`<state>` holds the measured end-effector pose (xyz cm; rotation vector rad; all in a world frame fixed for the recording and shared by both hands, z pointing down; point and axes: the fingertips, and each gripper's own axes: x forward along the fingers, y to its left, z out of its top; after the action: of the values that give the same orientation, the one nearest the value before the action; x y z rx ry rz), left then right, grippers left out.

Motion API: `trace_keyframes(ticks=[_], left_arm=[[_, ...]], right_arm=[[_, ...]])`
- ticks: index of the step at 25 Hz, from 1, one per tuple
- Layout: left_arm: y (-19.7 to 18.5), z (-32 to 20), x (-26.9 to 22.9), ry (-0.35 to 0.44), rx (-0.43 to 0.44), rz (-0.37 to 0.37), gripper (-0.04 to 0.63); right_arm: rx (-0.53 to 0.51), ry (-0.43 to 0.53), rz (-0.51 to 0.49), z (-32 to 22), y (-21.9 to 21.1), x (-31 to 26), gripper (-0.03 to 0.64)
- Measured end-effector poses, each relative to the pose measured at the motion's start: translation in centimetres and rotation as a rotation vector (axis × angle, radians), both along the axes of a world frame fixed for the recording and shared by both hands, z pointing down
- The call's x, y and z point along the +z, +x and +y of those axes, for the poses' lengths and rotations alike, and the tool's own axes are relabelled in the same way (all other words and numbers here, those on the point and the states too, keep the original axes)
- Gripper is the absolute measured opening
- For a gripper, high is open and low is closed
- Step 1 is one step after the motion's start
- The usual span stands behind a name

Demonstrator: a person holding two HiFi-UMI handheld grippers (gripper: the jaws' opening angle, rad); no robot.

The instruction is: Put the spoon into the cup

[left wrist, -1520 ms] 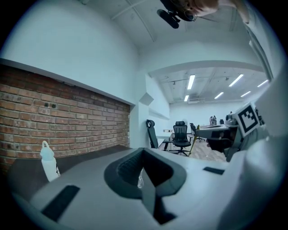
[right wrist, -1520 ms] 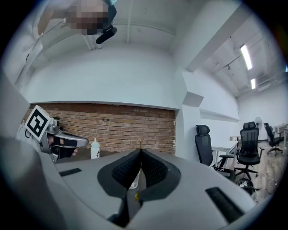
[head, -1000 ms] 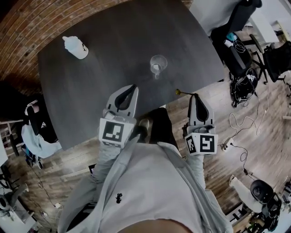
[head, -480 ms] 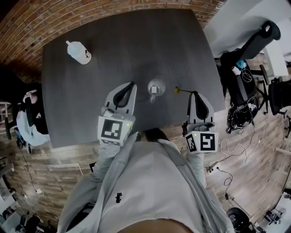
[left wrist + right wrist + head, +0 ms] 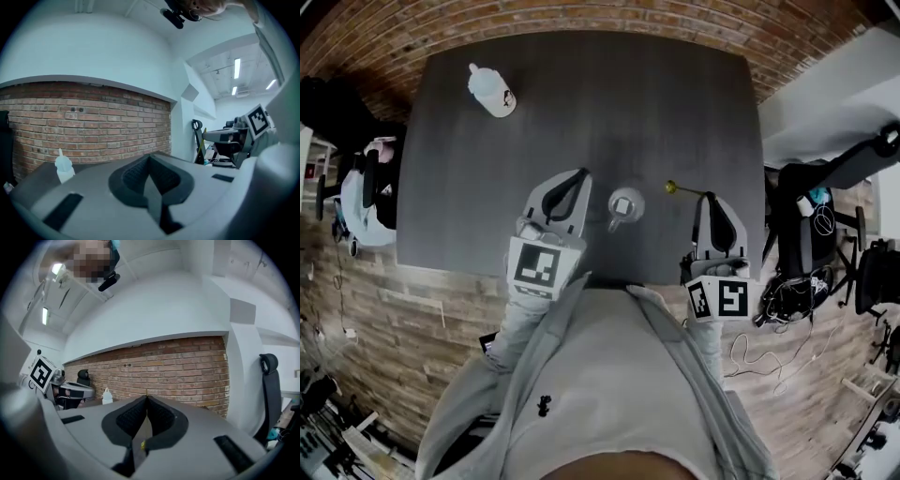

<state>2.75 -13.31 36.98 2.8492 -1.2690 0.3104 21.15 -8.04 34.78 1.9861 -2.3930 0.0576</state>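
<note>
A clear glass cup [image 5: 625,204] stands upright on the dark table [image 5: 609,103], between my two grippers. My left gripper [image 5: 580,174] hovers just left of the cup, shut with nothing in it; in the left gripper view its jaws [image 5: 150,157] meet. My right gripper [image 5: 710,196] is right of the cup and shut on the spoon's thin handle. The spoon [image 5: 682,190] sticks out leftward toward the cup, its yellow bowl at the end. The right gripper view shows a thin yellow strip pinched between the right gripper's [image 5: 146,397] jaws.
A white squeeze bottle [image 5: 492,91] stands at the table's far left, also seen as the bottle [image 5: 63,166] and the bottle [image 5: 107,396]. Black office chairs [image 5: 825,225] and cables crowd the right side. Another chair [image 5: 366,197] sits at the left. A brick wall runs behind the table.
Both grippers have come forward over the table. The cup, once beyond them, now stands between them, and the spoon's yellow end is closer to it.
</note>
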Motion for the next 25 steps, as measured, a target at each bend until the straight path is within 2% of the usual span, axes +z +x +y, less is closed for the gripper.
trace_keyframes(ticks=[6,14,25], left_arm=[[-1.2,-0.5,-0.1,-0.003,-0.035,-0.006,0.020],[-1.1,-1.4,-0.3,0.000,-0.021,-0.002,0.020],[-0.9,-1.2,0.9,-0.044,-0.045,0.011,0.019]], right_arm=[[-0.045,-0.011,-0.009,-1.3,-1.1,0.2,0.020],[-0.041,-0.008,0.002,-1.9,-1.1,-0.4,0.020],[-0.092,-0.032,-0.027,-2.5,-2.3,0.4,0.020]])
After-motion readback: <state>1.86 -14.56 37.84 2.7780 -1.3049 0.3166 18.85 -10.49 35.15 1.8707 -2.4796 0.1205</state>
